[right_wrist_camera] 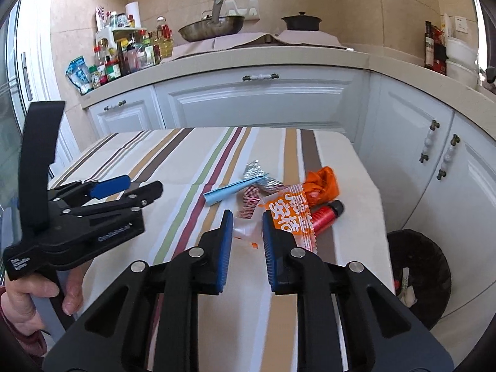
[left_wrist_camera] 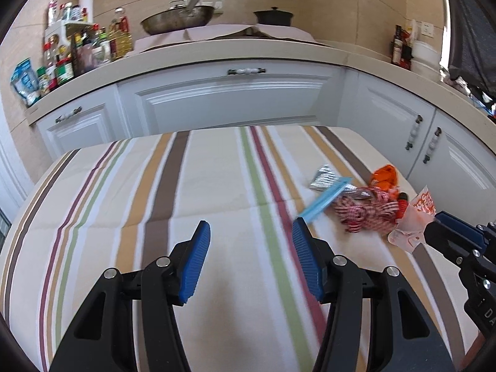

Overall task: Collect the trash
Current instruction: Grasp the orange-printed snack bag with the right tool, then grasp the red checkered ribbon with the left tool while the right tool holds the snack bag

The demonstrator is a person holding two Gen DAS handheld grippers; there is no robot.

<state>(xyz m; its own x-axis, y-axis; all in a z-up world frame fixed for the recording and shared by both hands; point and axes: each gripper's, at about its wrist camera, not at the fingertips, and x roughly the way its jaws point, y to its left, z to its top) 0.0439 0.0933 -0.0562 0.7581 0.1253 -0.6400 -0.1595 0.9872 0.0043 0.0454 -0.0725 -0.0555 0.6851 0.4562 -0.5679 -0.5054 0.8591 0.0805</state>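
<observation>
An orange-and-white snack wrapper is sitting right of centre in the right wrist view, clamped between the pads of the right gripper above the striped tablecloth. Just beyond it, a red tube, an orange wrapper and a blue paper strip are lying together. At left, the left gripper is hovering with jaws apart, holding nothing. A dark bin is standing at lower right.

Both wrist views look down, close, across one striped table.
</observation>
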